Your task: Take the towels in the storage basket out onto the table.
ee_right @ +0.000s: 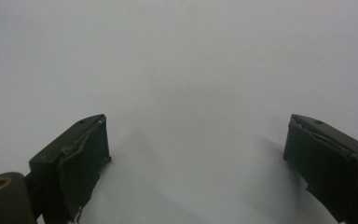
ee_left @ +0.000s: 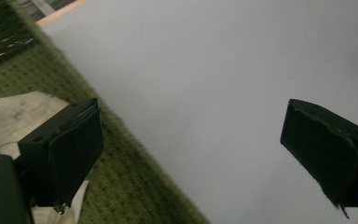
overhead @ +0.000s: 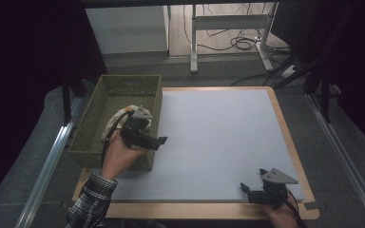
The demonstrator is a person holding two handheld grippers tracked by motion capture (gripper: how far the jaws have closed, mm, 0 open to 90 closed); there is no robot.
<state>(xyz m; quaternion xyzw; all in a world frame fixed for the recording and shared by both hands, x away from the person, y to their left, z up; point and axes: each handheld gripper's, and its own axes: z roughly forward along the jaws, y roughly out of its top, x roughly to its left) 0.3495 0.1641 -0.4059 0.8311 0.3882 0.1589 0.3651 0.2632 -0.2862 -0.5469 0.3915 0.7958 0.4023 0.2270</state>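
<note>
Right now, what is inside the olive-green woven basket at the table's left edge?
The olive-green woven basket holds a pale, crumpled cloth-like item. The left gripper, jaws open, and the hand holding it cover much of that item and the near floor, so anything beneath stays unseen.

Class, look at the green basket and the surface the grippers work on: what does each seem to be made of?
Green basket: likely moulded plastic with a matt finish; its walls show a regular grid of small holes. Work surface: a smooth, matt pale grey sheet, possibly laminate or a mat, framed by a light wood-look edge.
</note>
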